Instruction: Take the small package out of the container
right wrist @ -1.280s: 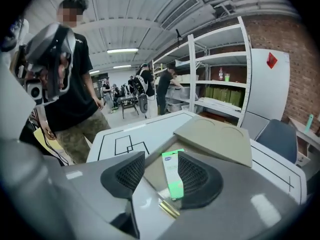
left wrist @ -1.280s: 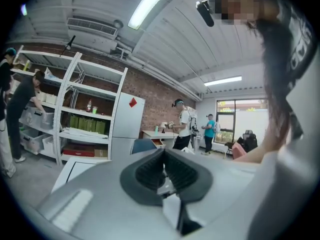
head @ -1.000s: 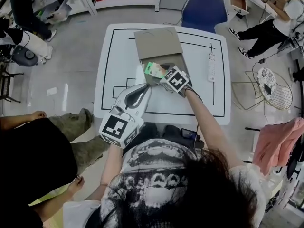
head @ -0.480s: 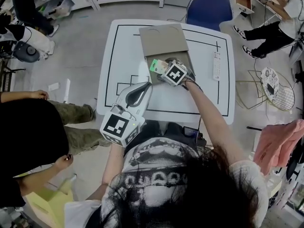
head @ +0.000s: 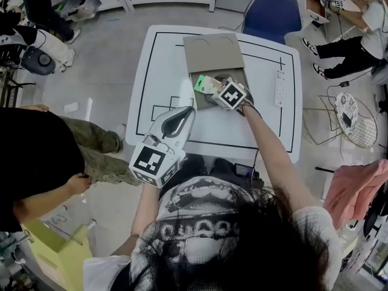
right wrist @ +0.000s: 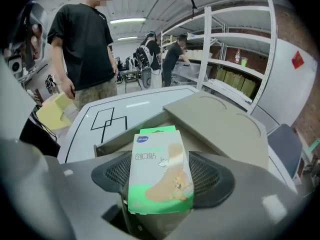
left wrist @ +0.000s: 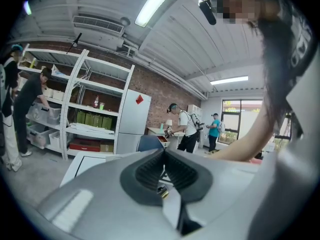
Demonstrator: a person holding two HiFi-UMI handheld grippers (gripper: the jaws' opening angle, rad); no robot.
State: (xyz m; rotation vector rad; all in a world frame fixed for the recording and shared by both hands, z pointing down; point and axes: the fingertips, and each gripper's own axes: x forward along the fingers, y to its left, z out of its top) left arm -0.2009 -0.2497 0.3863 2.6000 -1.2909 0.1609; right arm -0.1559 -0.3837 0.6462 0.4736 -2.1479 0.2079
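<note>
Clamped the plaster package [right wrist: 159, 184] across its width between the jaws of the right gripper [right wrist: 161, 166], upright, printed face toward that gripper's camera, at the left part of the open cardboard container [right wrist: 120, 135]. Had the container's left wall just beyond the package and its lid [head: 212, 52] folded flat to the far side. Held the left gripper [left wrist: 163, 159] clenched on nothing, low by the table's near edge, well apart from the container. Had a white remote control [head: 279, 87] lying right of the container. Worked on a white table [head: 163, 71] marked with black lines, on a grey floor [head: 103, 59]. Had a blue chair [head: 273, 14] at the far edge, a bystander in a black shirt [head: 30, 156] at the left, and white shelving [left wrist: 95, 109] and a brick wall [left wrist: 160, 91] beyond.
</note>
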